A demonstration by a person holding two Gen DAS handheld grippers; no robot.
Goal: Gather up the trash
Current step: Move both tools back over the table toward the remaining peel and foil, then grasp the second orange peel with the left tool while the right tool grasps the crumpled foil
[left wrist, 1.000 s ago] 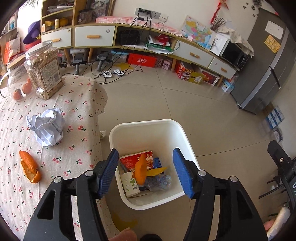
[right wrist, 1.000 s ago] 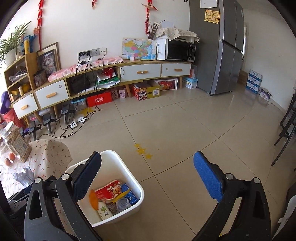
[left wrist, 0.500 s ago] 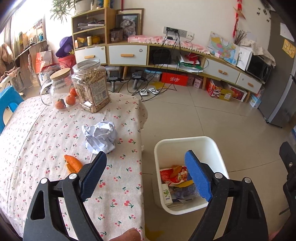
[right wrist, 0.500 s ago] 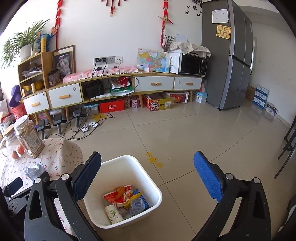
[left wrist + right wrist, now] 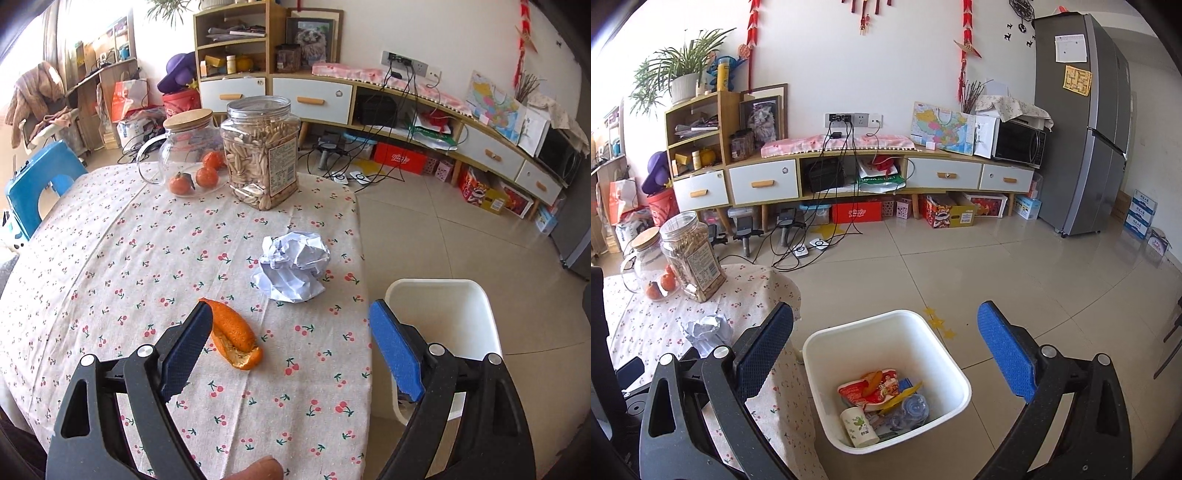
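An orange peel [image 5: 234, 334] lies on the cherry-print tablecloth [image 5: 110, 266], just right of my left gripper's left finger. A crumpled paper ball [image 5: 293, 266] sits beyond it near the table's right edge; it also shows in the right wrist view [image 5: 707, 330]. My left gripper [image 5: 288, 350] is open and empty above the table's near right part. The white trash bin [image 5: 443, 306] stands on the floor beside the table. My right gripper [image 5: 886, 350] is open and empty above the bin [image 5: 886, 384], which holds a red wrapper, a cup, a bottle and peel.
A clear jar of seeds [image 5: 262, 151], a glass jug with a cork lid [image 5: 184, 140] and tangerines [image 5: 195, 177] stand at the table's far side. A blue chair [image 5: 37, 181] is at the far left. Tiled floor, a low cabinet and a fridge [image 5: 1082, 122] lie beyond.
My left gripper has swung left from over the bin to over the table, bringing the peel and paper ball between its fingers. The right gripper has risen slightly and stays over the bin.
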